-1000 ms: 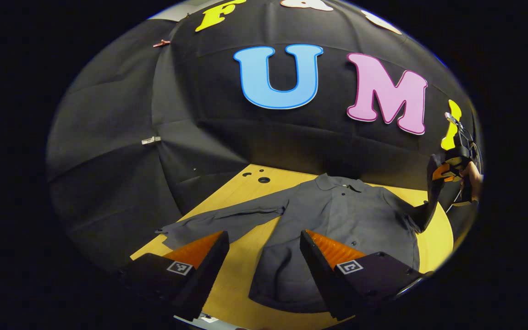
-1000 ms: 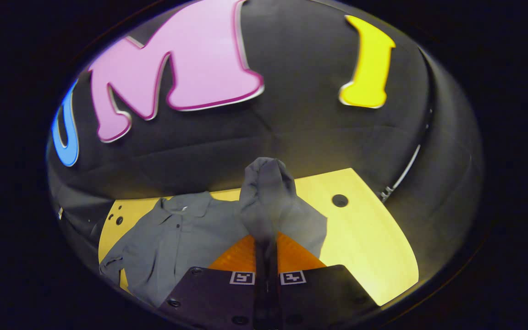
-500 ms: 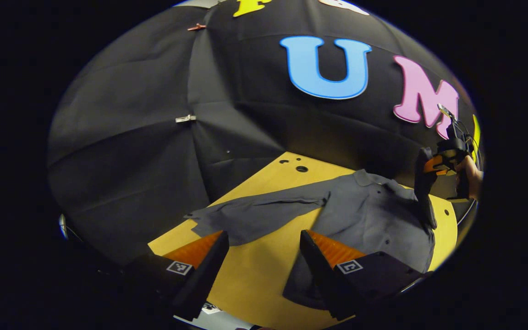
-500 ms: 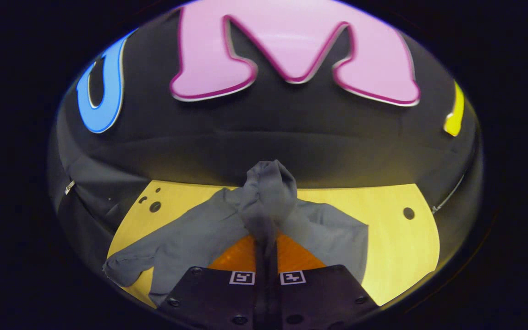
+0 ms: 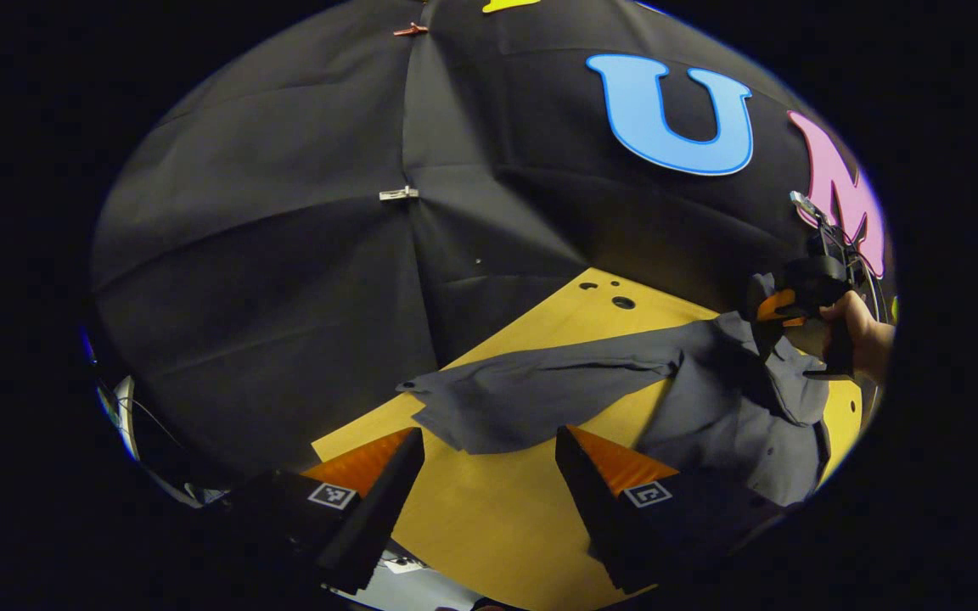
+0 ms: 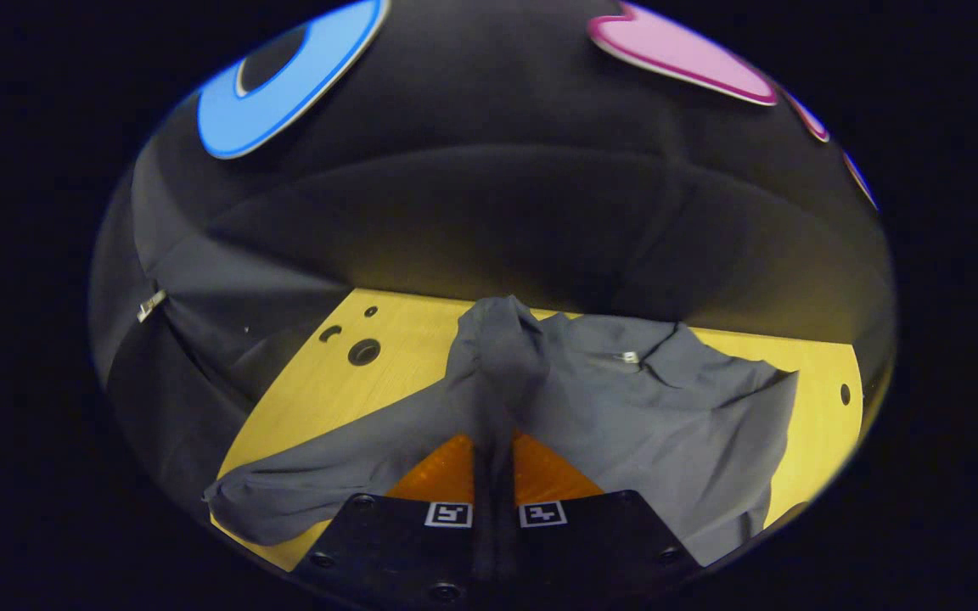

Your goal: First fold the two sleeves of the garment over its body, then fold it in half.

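Right gripper view: sleeve [image 6: 496,356] pinched in right claw [image 6: 493,445].

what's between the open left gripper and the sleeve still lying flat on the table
In the left gripper view, only bare yellow table separates the left gripper from the flat sleeve.

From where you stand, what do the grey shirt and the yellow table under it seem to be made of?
The shirt looks like a thin woven cloth, perhaps cotton or a blend: matt grey, with soft creases, and it bunches limply where the right gripper pinches its sleeve. The table looks like pale wood or plywood with a smooth, faintly glossy finish; fine grain lines and round drilled holes show, though a laminate is possible.
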Tool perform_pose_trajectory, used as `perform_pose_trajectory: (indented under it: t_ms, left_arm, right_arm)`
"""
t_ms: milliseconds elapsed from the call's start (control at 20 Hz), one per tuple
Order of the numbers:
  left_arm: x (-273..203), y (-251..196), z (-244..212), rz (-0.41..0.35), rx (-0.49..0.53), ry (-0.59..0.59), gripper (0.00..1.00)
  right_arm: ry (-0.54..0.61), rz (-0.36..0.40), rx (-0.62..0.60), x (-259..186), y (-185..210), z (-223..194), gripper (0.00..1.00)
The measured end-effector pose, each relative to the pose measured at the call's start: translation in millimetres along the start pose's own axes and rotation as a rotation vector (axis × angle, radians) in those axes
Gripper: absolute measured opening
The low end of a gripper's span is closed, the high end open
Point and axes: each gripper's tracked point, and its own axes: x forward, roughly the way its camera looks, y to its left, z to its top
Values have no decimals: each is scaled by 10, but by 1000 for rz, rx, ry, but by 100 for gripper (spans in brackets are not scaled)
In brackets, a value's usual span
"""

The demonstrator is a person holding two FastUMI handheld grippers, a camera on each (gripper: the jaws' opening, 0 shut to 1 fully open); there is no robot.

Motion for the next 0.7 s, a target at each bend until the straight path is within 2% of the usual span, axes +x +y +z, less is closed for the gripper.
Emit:
perform_pose_trajectory:
  t_ms: [150, 350, 400, 450, 650, 700]
  left_arm:
    - [79, 152, -72, 32, -41, 23, 98]
    - [166, 359, -130, 71, -41, 40, 98]
    - [183, 398, -128, 79, -39, 36, 98]
    - [210, 437, -103, 86, -37, 34, 98]
    - [367, 575, 14, 110, -28, 16, 98]
    - [429, 588, 49, 107, -31, 10, 98]
  right_arm:
    - [47, 26, -31, 185, 263, -214, 7]
    - [67, 56, -50, 354, 502, -400, 20]
    - [68, 64, -59, 347, 538, -415, 34]
    - [65, 76, -68, 339, 562, -434, 38]
    - [53, 98, -71, 44, 492, -436, 100]
    - [41, 88, -67, -32, 417, -433, 99]
